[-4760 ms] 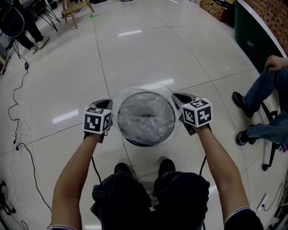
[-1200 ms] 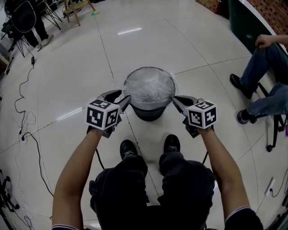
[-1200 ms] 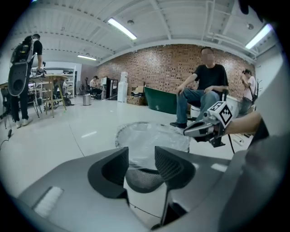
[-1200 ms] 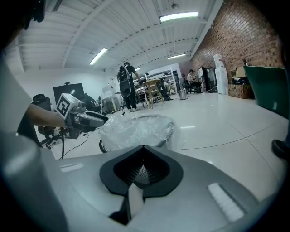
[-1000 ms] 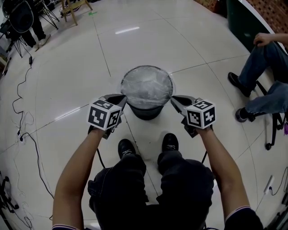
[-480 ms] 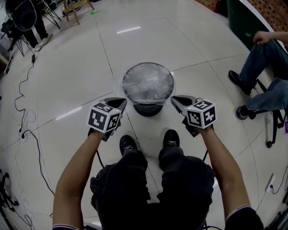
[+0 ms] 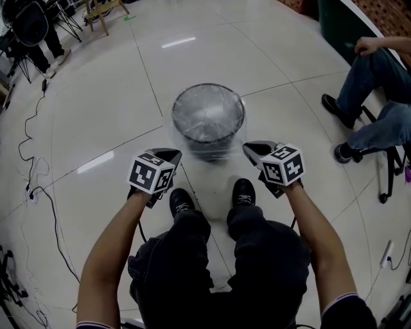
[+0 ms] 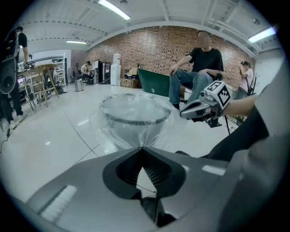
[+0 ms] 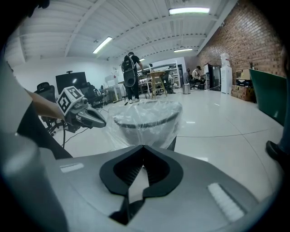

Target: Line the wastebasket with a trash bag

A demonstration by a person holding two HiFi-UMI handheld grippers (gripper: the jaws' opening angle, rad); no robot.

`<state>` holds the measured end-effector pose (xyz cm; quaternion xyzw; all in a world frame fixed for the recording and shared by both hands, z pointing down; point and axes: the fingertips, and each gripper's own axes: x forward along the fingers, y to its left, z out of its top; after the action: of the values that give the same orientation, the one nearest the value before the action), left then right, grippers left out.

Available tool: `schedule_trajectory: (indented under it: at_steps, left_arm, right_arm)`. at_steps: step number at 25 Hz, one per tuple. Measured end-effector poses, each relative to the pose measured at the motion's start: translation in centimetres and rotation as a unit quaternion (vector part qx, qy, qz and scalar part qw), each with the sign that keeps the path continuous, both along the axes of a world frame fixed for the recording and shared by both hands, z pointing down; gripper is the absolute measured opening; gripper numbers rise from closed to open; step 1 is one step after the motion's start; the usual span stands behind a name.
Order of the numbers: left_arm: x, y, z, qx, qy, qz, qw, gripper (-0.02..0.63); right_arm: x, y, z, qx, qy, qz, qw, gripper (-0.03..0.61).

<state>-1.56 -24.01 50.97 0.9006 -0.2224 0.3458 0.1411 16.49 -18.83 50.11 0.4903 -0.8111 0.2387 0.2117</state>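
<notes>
A dark round wastebasket (image 7: 207, 150) stands on the white tiled floor in front of my feet. A clear trash bag (image 7: 209, 115) lines its mouth and is folded out over the rim. The left gripper (image 7: 174, 154) is shut on the bag's edge at the basket's left side, below the rim. At the right side the right gripper (image 7: 246, 148) is shut on the edge too. In the left gripper view the film (image 8: 136, 132) runs down to the closed tips of the left gripper (image 8: 142, 148). The right gripper view shows the film (image 9: 149, 129) meeting the closed right gripper (image 9: 143, 146).
My own shoes (image 7: 183, 202) stand just behind the basket. A seated person's legs (image 7: 369, 96) and chair are at the right. Cables (image 7: 32, 186) trail over the floor at the left. A wooden stool (image 7: 106, 9) and a dark green cabinet (image 7: 334, 26) stand far off.
Both grippers have sunk and drawn back toward my legs, staying shut. The bag's edge has come further down the outside of the basket.
</notes>
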Motion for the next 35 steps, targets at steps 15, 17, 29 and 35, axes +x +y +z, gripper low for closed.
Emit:
schedule_trajectory:
  at_steps: [15,17,29,35]
  left_arm:
    - [1.5,-1.1,8.0,-0.075,-0.027,-0.003,0.9968,0.012]
    - [1.7,-1.6,8.7,-0.082,-0.029,-0.004,0.9962,0.012]
    - [2.9,-4.2,10.5,-0.099,-0.025,-0.011,0.9947,0.018]
    - [1.7,-3.4,9.7,-0.102,-0.028,0.003,0.9944,0.120]
  right_arm:
    - [1.8,-2.5,7.5,-0.067,0.018,-0.009,0.998,0.002]
    - [2.0,-3.3,8.1,-0.073,0.017,-0.010,0.997,0.002]
    - [2.2,-7.2,9.4,-0.079,-0.006,-0.019,0.997,0.003]
    - [2.7,-5.9,8.4,-0.074,-0.024,-0.014,0.997,0.078]
